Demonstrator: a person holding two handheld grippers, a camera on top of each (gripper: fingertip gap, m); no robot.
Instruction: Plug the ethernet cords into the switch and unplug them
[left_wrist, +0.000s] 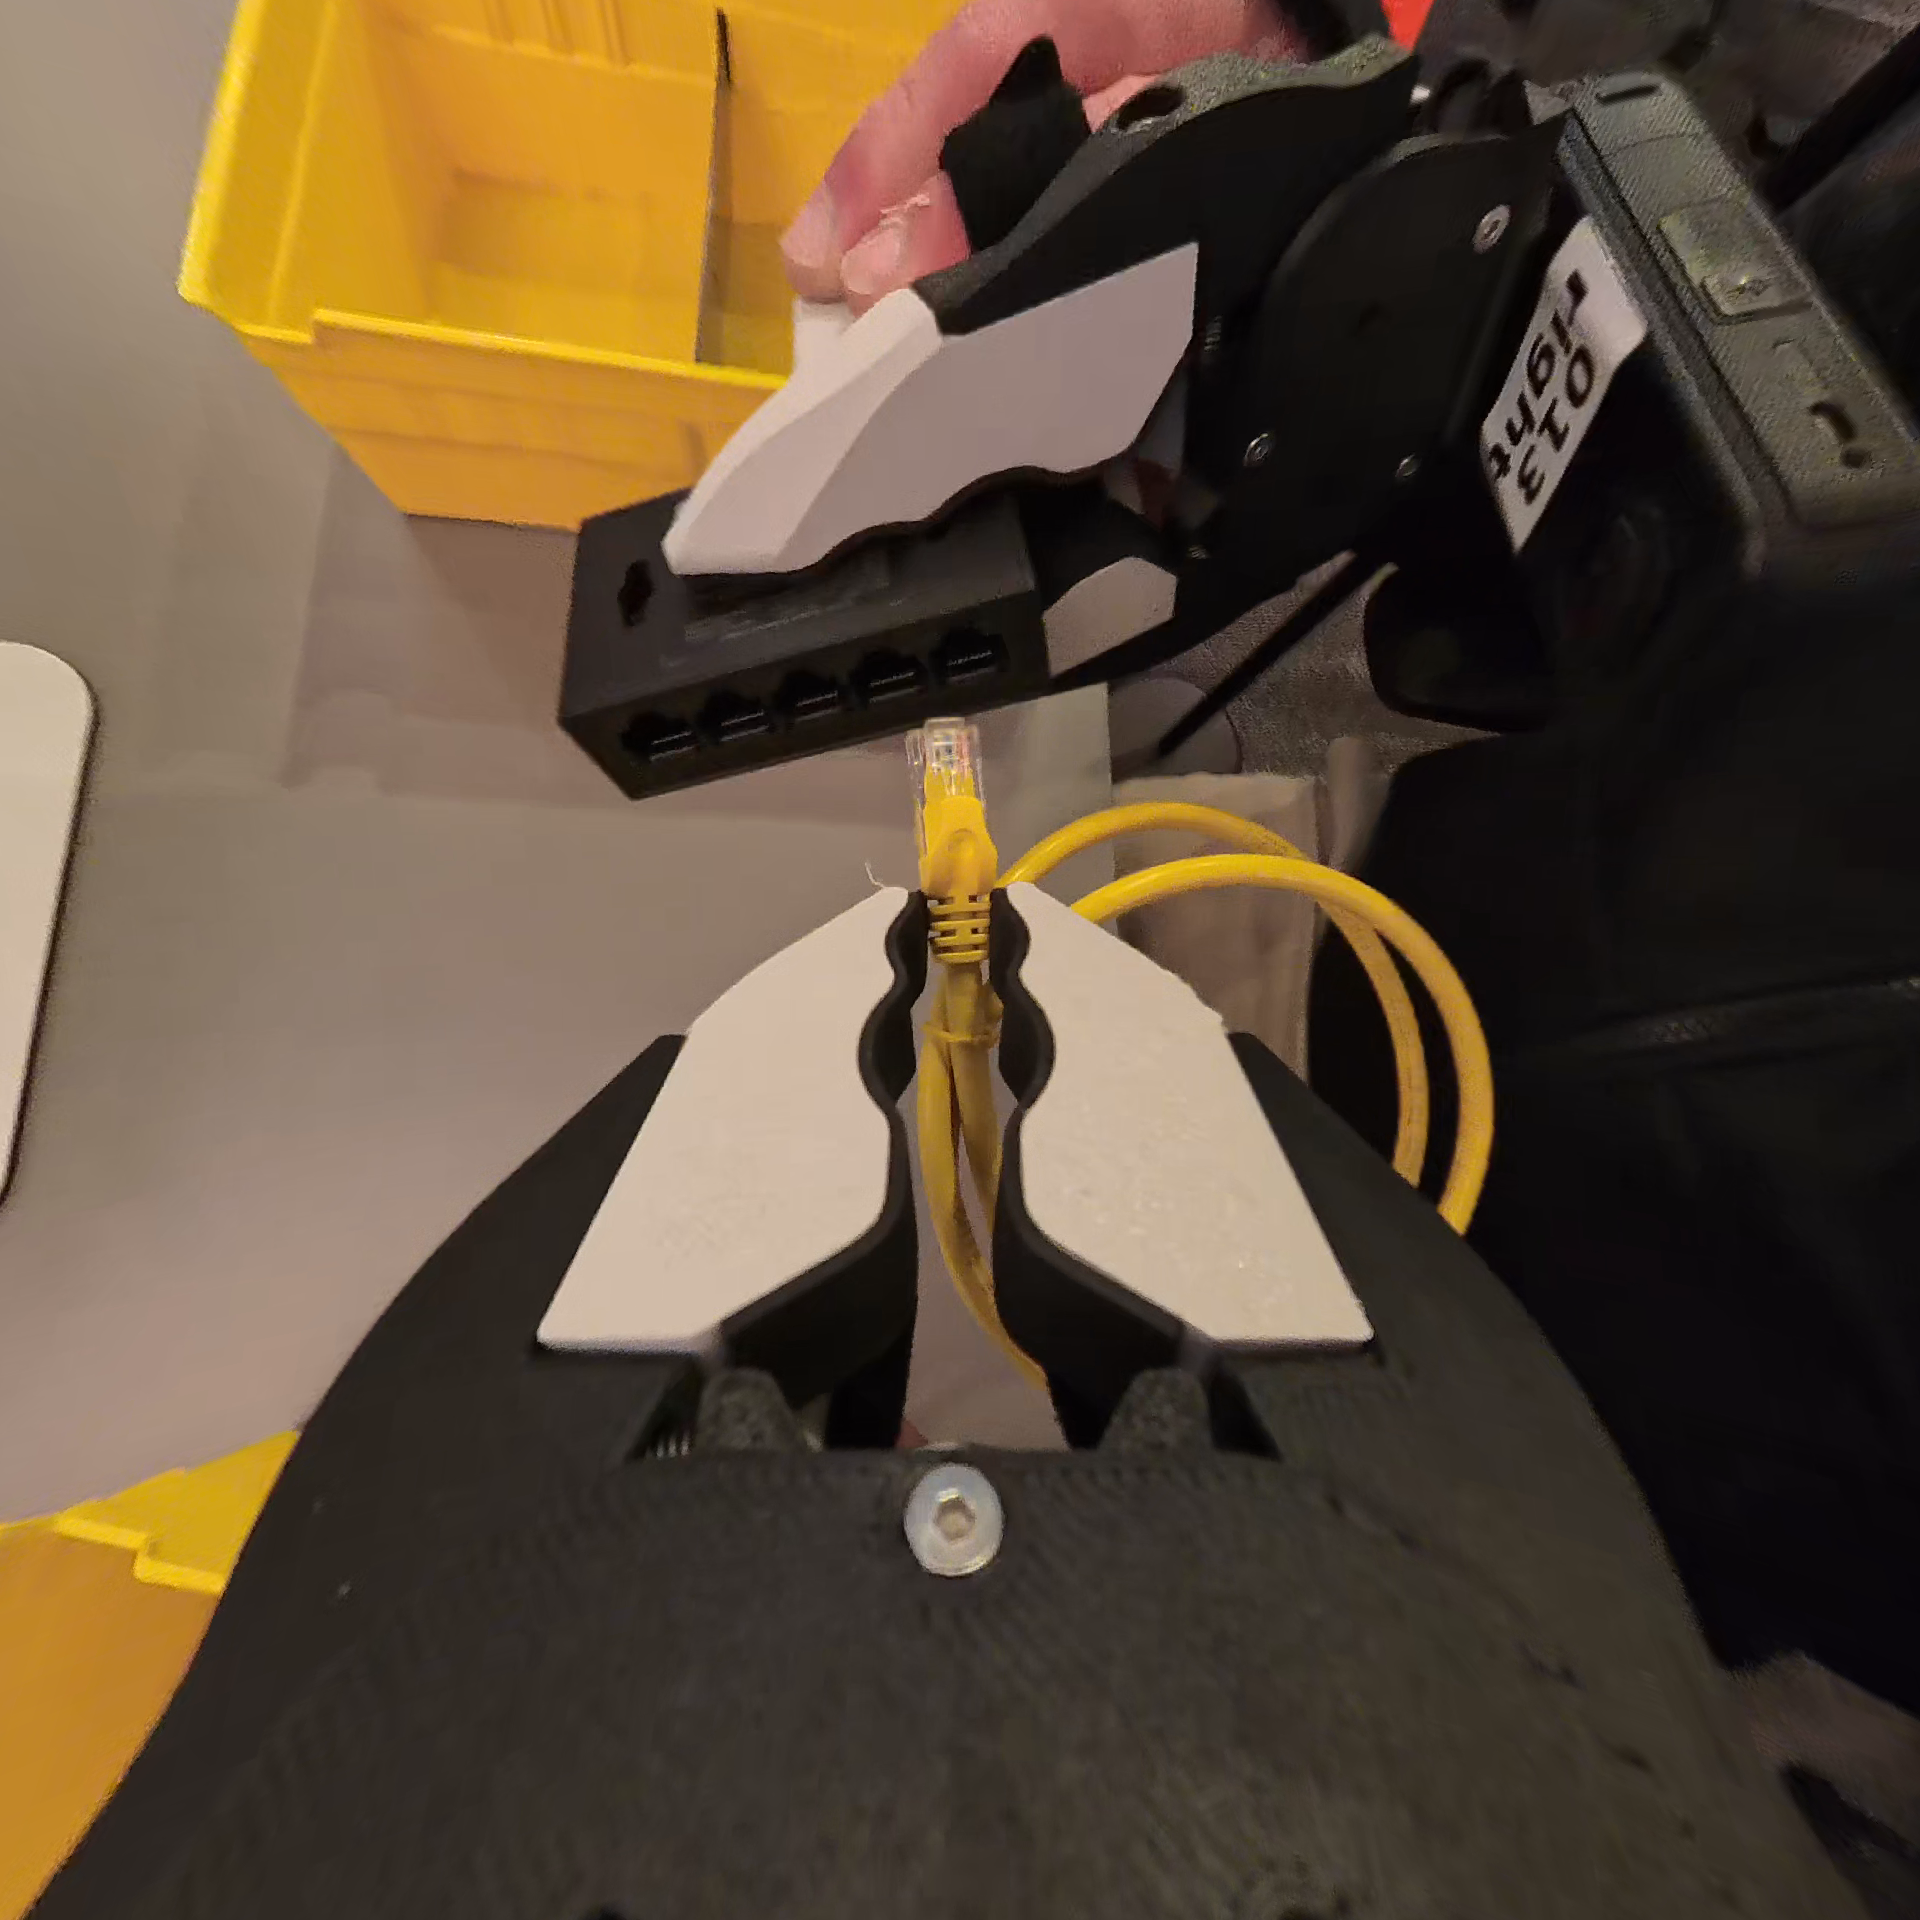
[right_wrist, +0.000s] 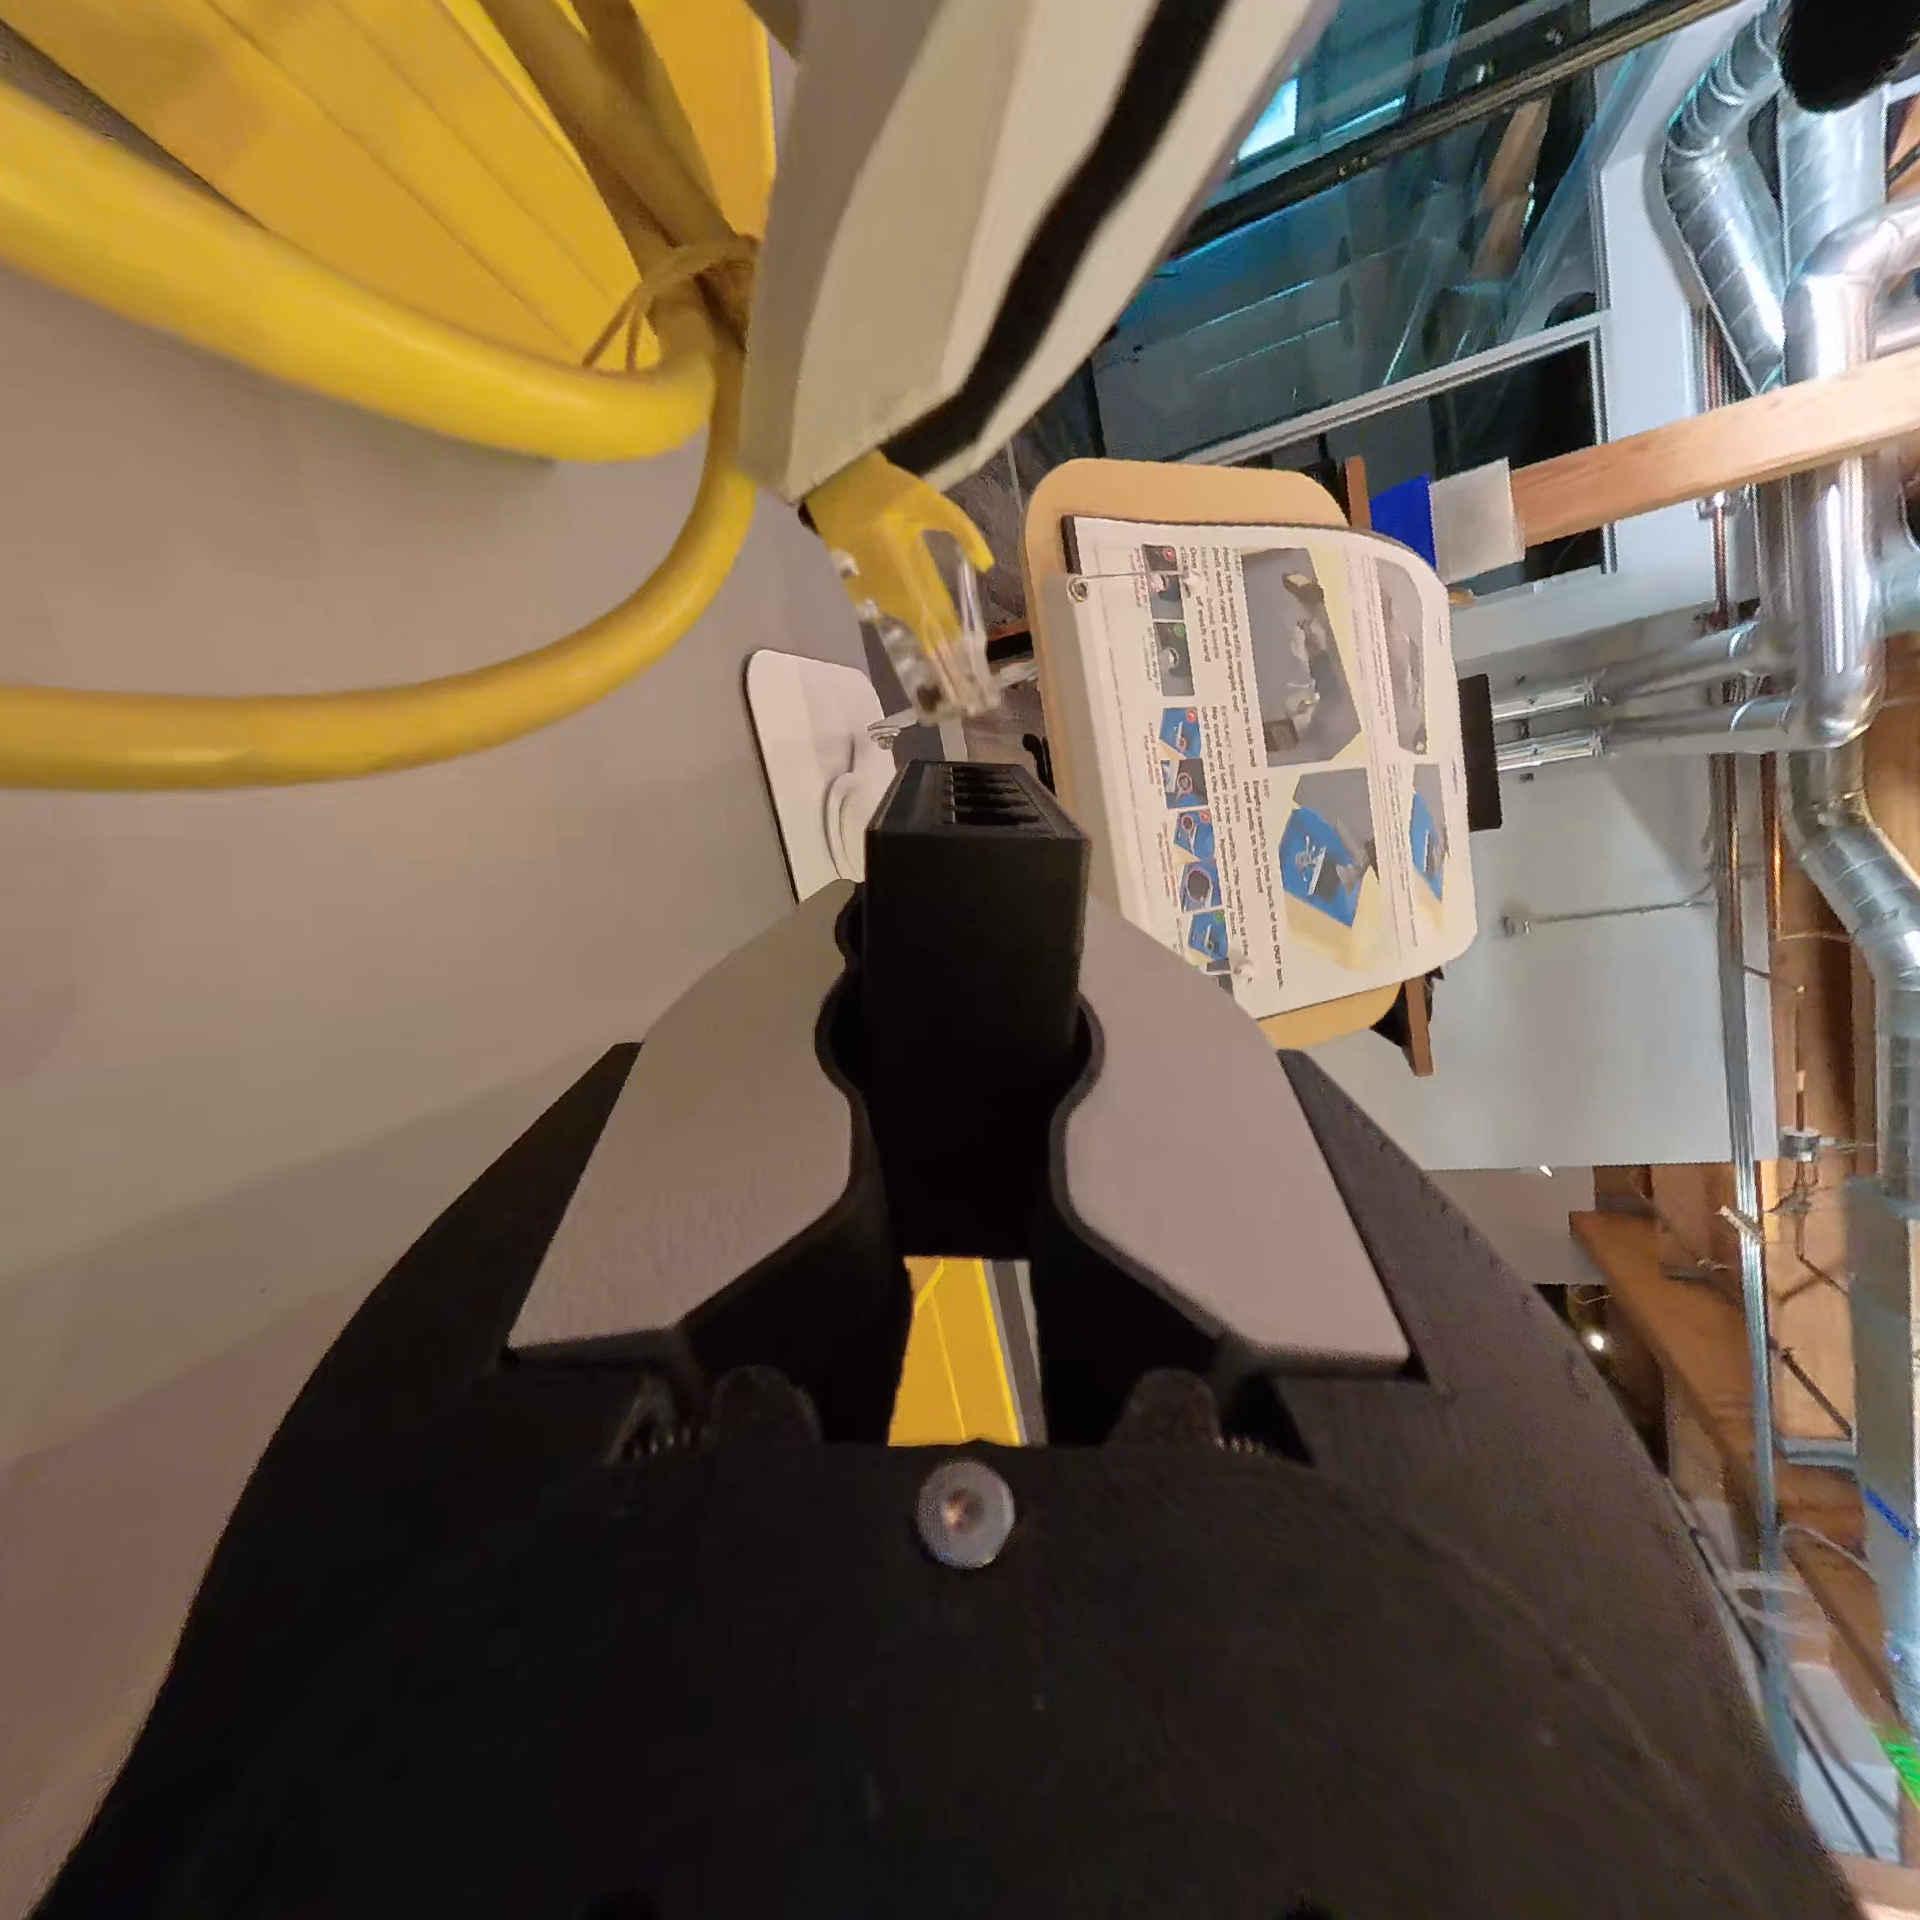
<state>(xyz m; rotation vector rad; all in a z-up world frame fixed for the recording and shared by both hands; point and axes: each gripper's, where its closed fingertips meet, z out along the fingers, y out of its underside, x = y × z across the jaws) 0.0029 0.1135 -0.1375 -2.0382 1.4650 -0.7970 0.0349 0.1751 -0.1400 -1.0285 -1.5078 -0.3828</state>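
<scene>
My left gripper (left_wrist: 958, 914) is shut on the boot of a yellow ethernet cord (left_wrist: 954, 831). Its clear plug (left_wrist: 943, 750) points at the port row of the black switch (left_wrist: 800, 665) and stops just short of it, outside the ports. The cord's bundled loops (left_wrist: 1382, 997) hang to the right. My right gripper (right_wrist: 971, 935) is shut on the switch (right_wrist: 971, 894) and holds it above the table. In the right wrist view the plug (right_wrist: 935, 665) hovers just beyond the ports, with yellow loops (right_wrist: 520, 665) at the left. The right gripper also shows in the left wrist view (left_wrist: 883, 540), with a hand on it.
A yellow bin (left_wrist: 499, 270) stands on the grey table (left_wrist: 312, 987) behind the switch. Another yellow bin (left_wrist: 94, 1621) sits at the lower left. A white pad (left_wrist: 31, 883) lies at the left edge. A clipboard with an instruction sheet (right_wrist: 1268, 758) stands beyond the table.
</scene>
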